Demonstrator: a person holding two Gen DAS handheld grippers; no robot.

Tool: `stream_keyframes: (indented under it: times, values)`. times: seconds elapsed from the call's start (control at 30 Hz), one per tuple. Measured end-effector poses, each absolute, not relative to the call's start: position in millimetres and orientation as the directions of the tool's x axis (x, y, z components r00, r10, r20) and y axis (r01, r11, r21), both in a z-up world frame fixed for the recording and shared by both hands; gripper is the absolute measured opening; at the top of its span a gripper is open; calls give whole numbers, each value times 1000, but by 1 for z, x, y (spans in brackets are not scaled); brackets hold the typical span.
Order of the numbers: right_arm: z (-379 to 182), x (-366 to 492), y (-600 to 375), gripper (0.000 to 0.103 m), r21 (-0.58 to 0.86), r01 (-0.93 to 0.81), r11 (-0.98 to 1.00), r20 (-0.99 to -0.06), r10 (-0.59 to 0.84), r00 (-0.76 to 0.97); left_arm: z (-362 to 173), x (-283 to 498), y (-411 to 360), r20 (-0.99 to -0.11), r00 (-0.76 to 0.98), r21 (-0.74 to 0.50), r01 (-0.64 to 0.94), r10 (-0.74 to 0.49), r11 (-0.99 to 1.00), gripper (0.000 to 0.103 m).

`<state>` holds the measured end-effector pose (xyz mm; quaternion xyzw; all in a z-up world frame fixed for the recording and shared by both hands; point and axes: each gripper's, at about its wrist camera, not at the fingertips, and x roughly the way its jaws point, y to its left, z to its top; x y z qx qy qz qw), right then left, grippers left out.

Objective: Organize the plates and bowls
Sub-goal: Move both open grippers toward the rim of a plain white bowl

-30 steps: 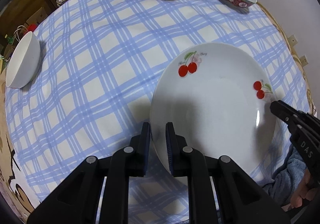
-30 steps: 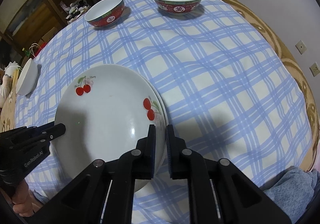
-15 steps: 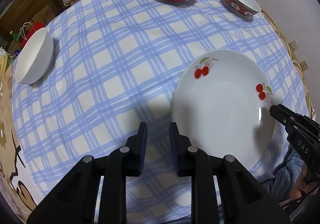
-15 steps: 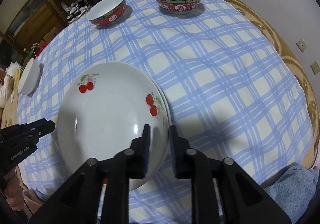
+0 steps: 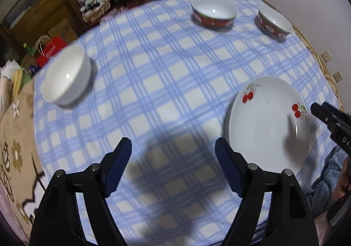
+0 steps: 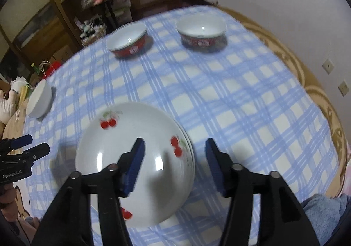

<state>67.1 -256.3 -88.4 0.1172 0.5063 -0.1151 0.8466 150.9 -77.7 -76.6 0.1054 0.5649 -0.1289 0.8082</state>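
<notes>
Your surface [image 5: 166,83] carries the plates [image 6: 136,158] stacked just under the right tool [image 6: 174,158], right of the left tool [image 5: 173,164]. Both tools have just been opening, wide and empty. Next come the bowls: white bowl [image 5: 65,77] ahead-left of the left tool, two red bowls [image 6: 128,42] beyond.

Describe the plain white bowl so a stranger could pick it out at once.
Start from the round table under the blue-and-white checked cloth. Follow the cloth to its edge on the shelf side of the room, away from the cherry plate. The white bowl stands there alone, without the red patterned outside of the two red bowls at the far edge.
</notes>
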Motion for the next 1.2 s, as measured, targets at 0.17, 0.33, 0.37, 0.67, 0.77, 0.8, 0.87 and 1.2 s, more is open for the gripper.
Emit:
stream_keyframes:
  times: [0.17, 0.33, 0.37, 0.67, 0.77, 0.8, 0.87, 1.2]
  values:
    - [-74, 76, -246, 92, 38, 295, 955, -863, -118, 492, -62, 159, -60, -931, 359, 46, 303, -69, 952, 85]
    - [-69, 89, -233, 100, 38, 261, 965, -859, -102, 502, -50, 171, -36, -932, 362, 72, 260, -28, 963, 86]
    - [-67, 91, -230, 101, 40, 250, 967, -857, -96, 507, -47, 172, -30, -929, 369, 75, 252, -25, 965, 87]
    - [-44, 124, -191, 101, 62, 156, 986, -814, -41, 580, -24, 190, 28, -901, 428, 154, 168, 69, 974, 88]
    - [-35, 140, -172, 101, 78, 113, 990, -800, -5, 600, -19, 197, 53, -899, 431, 143, 126, 75, 982, 88]
    - [-33, 144, -166, 101, 84, 103, 991, -797, 5, 604, -18, 199, 59, -899, 430, 143, 115, 80, 983, 88]
    - [-27, 157, -152, 101, 97, 76, 992, -789, 30, 614, -17, 205, 72, -899, 429, 146, 92, 93, 985, 88]
    - [-24, 222, -70, 101, 86, -57, 995, -793, 103, 600, -25, 242, 129, -895, 438, 92, -13, 88, 996, 88]
